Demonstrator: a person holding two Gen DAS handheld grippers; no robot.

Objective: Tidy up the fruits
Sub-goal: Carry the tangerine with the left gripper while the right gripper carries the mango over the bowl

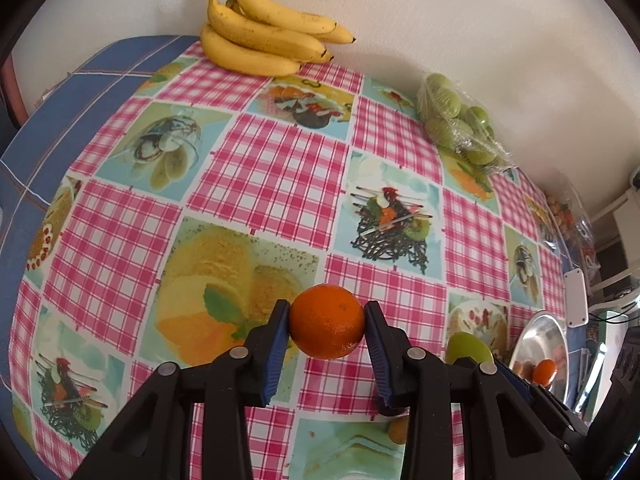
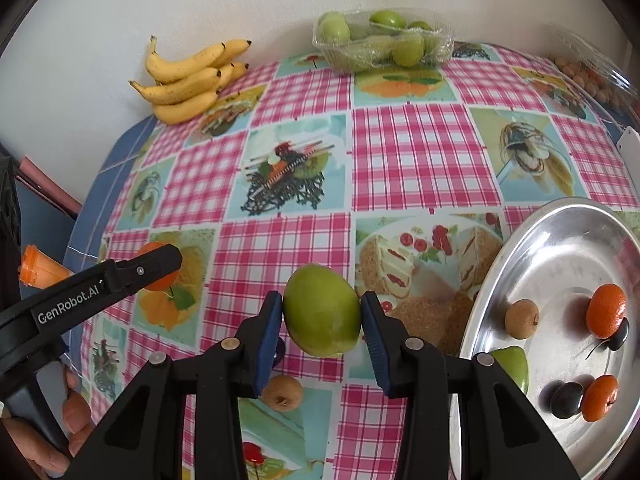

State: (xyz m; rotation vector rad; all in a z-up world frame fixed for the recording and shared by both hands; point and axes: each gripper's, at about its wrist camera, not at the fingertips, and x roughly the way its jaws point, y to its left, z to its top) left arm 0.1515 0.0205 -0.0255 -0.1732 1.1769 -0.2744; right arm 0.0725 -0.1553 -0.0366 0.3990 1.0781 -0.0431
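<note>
A: So, where do both fruits stand?

B: Left gripper [image 1: 326, 322] has its jaws clenched on the tangerine [image 1: 327, 321], pads on its two sides, clear of the checked surface [image 1: 280, 168]. Right gripper [image 2: 322, 316] grips the green fruit [image 2: 322, 310] the same way.

A: And the target?

B: I'd judge it's the steel plate [image 2: 520, 248], at about four o'clock in the right wrist view. It already holds two tangerines, a longan [image 2: 521, 319], two dark plums and a green fruit at its near rim.

A: How to carry well?

B: Keep each squeeze steady; round skins can roll out of flat pads. Bring the green fruit across first, since it's nearer, and lower it into the bare middle so it doesn't knock the others. Then swing the tangerine over, keeping the two grippers from crossing.

A: Anything left behind?

B: One longan [image 2: 281, 392] lies loose at six o'clock beneath the right jaws. Bananas [image 2: 188, 80] and the packed green fruit tray [image 2: 384, 44] sit far back by the wall.
</note>
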